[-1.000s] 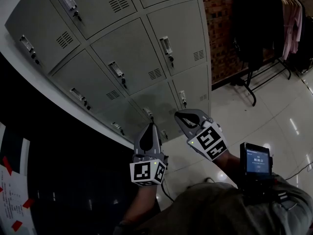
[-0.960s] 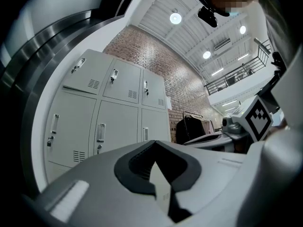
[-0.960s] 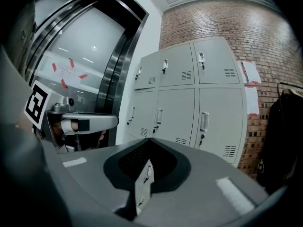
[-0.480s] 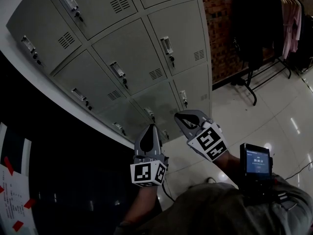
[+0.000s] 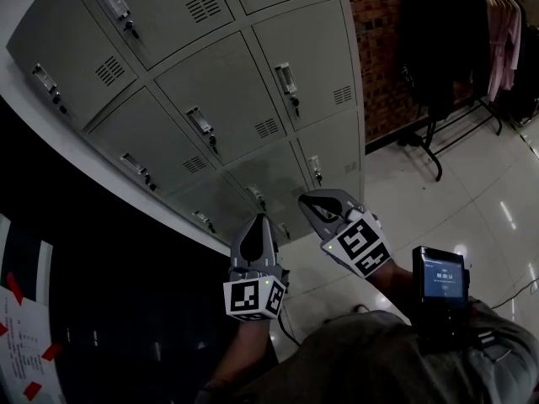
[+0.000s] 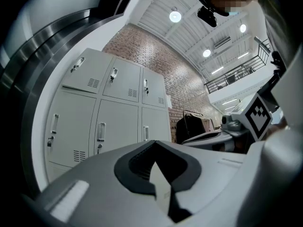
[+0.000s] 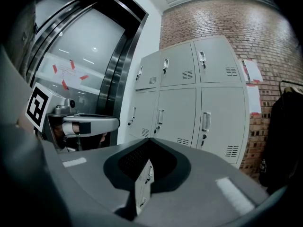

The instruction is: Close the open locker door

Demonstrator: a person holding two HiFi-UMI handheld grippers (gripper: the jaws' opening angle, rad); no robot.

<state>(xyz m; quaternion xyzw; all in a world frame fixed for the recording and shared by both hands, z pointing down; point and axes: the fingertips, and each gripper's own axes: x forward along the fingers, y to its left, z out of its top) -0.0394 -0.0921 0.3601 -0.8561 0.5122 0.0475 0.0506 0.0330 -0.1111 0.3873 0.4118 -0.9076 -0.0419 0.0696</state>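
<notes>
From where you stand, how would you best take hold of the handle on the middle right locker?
Take the handle itself, by the door's left edge. It is a narrow upright strip on an otherwise flat face, so I'd come straight at the front and pinch across its width, left and right. The keyhole just below gives nothing to hold.

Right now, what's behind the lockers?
A brick wall stands behind the lockers. It shows above them and to their right. The part straight behind them cannot be seen, because the lockers cover it.
</notes>
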